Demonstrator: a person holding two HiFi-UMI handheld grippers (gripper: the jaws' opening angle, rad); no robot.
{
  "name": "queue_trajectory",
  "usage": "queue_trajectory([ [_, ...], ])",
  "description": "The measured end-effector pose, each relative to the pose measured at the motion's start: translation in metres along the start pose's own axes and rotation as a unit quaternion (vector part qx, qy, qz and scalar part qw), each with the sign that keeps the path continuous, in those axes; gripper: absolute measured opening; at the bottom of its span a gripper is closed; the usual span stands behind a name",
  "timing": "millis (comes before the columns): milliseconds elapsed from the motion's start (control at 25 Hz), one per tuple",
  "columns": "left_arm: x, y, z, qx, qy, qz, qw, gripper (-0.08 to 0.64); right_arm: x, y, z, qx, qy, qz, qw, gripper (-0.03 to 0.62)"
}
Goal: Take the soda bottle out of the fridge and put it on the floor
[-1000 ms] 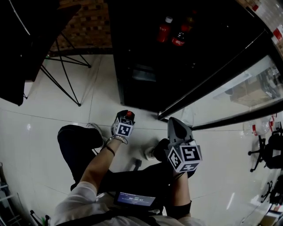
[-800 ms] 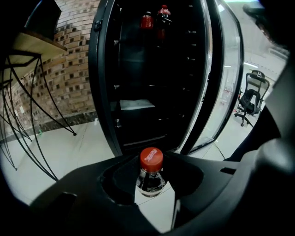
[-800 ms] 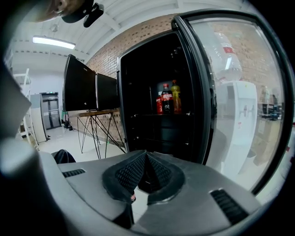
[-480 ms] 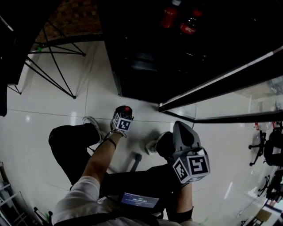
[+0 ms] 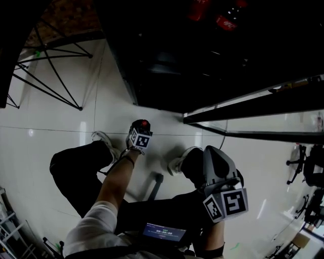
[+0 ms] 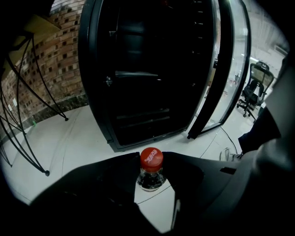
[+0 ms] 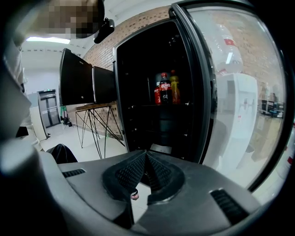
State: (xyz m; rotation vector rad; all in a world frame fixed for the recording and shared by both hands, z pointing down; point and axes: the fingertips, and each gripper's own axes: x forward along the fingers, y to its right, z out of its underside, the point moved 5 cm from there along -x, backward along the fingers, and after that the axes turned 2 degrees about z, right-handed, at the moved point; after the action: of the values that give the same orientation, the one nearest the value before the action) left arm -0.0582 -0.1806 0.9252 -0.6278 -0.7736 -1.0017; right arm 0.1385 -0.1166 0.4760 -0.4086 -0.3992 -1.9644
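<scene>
The left gripper hadn't let go. It stayed low over the white floor, jaws clamped either side of the soda bottle just under its red cap, same as a second back. The bottle stood upright straight beneath that gripper, out in front of the fridge; whether its base was on the tile, no view told.

The big change was the right gripper. A second before it had hung just right of the left one, and now it had drawn back toward the person, well apart from the bottle. The head view had tipped down too, so the fridge slid up and the drinks on its shelf sat cut off at the top edge.

Only the left gripper view gave the grip: cap pinched between dark fingertips, the open black fridge ahead. The brick wall and wire table legs lay off to its left, and an office chair far to its right.

Only the right gripper view showed that gripper's ribbed pads pressed together with nothing between them. Ahead of them stood the shelf drinks, a dark bottle among them, with the glass door to the right.

Only the head view caught both grippers at once, plus the person's shoe beside the right one.
</scene>
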Motion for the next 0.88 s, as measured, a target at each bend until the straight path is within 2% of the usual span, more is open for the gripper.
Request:
queue_trajectory([
  [440,0.032,-0.003,0.023,0.010,-0.040,0.006,0.9991,0.155,0.006,0.003,0.007,0.001,-0.013,0.001,1.000,-0.006],
  [880,0.043,-0.003,0.027,0.026,-0.043,0.004,0.9987,0.157,0.011,0.005,0.010,-0.004,-0.017,0.002,1.000,-0.006],
])
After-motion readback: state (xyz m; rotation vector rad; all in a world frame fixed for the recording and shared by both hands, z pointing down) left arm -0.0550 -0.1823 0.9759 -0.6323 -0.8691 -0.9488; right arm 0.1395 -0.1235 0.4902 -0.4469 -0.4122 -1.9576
